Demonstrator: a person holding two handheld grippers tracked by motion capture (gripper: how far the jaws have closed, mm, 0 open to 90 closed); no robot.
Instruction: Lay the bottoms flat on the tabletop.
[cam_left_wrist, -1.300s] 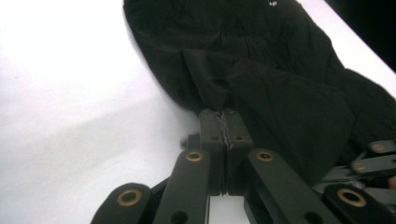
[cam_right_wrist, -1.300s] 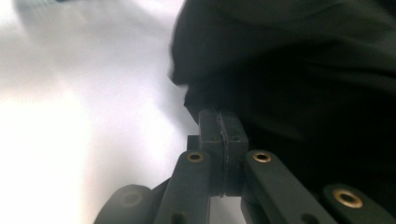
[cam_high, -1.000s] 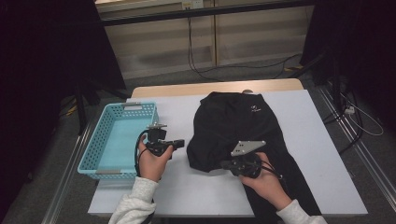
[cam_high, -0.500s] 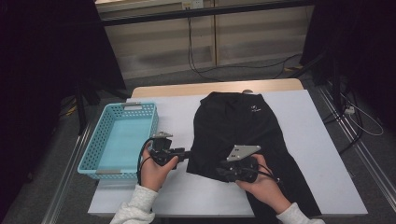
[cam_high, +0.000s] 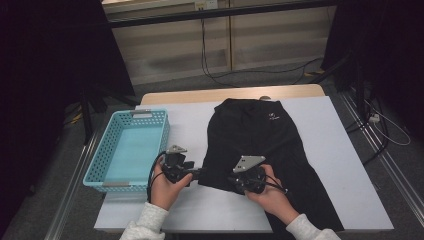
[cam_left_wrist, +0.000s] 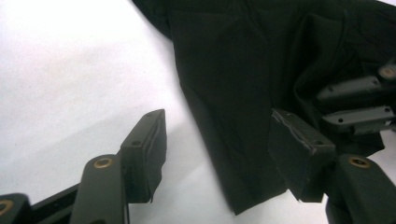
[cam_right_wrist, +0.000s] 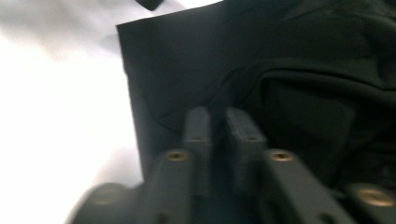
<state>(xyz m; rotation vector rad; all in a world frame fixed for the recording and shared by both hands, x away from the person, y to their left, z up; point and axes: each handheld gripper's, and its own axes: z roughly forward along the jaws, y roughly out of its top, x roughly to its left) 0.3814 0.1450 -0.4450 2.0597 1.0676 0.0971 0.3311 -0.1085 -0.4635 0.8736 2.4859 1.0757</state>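
The black garment lies flat on the table beside the basket. The left gripper, just opening, straddles its corner; the right gripper has closed, apparently pinching fabric. Folding seems underway; next the left must close.

Dim room, glaring tabletop, perhaps motion-blurred close-up

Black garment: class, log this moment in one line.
black garment: flat on table | left gripper: open, opening, at hem | right gripper: closing on fabric
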